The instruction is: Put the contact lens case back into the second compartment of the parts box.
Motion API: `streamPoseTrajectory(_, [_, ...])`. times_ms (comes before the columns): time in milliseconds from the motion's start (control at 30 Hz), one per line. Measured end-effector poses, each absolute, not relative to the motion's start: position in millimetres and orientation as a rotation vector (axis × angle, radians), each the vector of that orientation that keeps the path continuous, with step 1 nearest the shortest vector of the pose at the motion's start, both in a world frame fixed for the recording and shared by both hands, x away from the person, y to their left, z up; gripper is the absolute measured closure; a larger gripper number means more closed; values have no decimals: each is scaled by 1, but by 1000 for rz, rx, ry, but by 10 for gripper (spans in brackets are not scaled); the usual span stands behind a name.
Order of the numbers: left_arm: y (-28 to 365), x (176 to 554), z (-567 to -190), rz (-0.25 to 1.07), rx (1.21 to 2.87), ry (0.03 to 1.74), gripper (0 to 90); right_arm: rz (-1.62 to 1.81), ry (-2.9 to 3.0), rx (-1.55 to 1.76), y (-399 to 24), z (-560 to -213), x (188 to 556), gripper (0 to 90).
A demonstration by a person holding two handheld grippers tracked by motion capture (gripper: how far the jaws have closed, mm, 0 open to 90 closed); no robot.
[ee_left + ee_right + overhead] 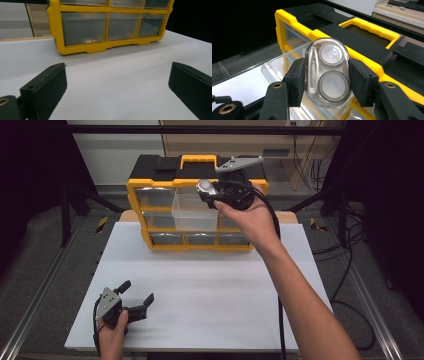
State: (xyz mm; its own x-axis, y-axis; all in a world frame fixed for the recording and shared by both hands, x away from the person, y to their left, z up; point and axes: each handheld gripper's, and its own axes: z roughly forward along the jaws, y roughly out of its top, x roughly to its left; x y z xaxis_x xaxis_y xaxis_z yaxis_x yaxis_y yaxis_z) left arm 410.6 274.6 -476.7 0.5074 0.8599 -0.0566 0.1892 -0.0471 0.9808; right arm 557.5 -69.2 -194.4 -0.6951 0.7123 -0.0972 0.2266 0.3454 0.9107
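A small clear case [327, 72] with two round cups inside, maybe a contact lens case, sits squeezed between the two black jaws of the right hand-held gripper [327, 77]. The jaws press on its two long sides, so it is held tight and stands up tall. That gripper is closed on the case.

The case is up in the air, right over a clear drawer [194, 211] that is pulled out from the yellow and black box of drawers [150, 185]. I think the drawer sticks out so something can go in from the top. I think the case is held over it so it can be dropped in or has just come out; I cannot tell which.

The person's right hand [245, 215] reaches far across the white surface [210, 285] to get there. The box stands at the far edge of the surface, with its handle on top and more small drawers [85, 27] shut in rows.

The left hand-held gripper [132, 297] rests low on the near left part of the surface, well apart from the box and the case. Its jaws are spread wide and nothing is between them. I think it is just waiting, out of the way, so the right one has room to work.

If the case is to go in, the jaws need to let go gently over the drawer.
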Motion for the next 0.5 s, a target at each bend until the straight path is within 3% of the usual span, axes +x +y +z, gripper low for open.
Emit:
streamPoseTrajectory(167, [274, 411, -477, 698, 1554, 936, 16, 1329, 2165, 821, -61, -195, 561, 485])
streamPoseTrajectory(500, [273, 412, -477, 694, 1558, 932, 16, 1340, 2126, 783, -55, -192, 550, 229])
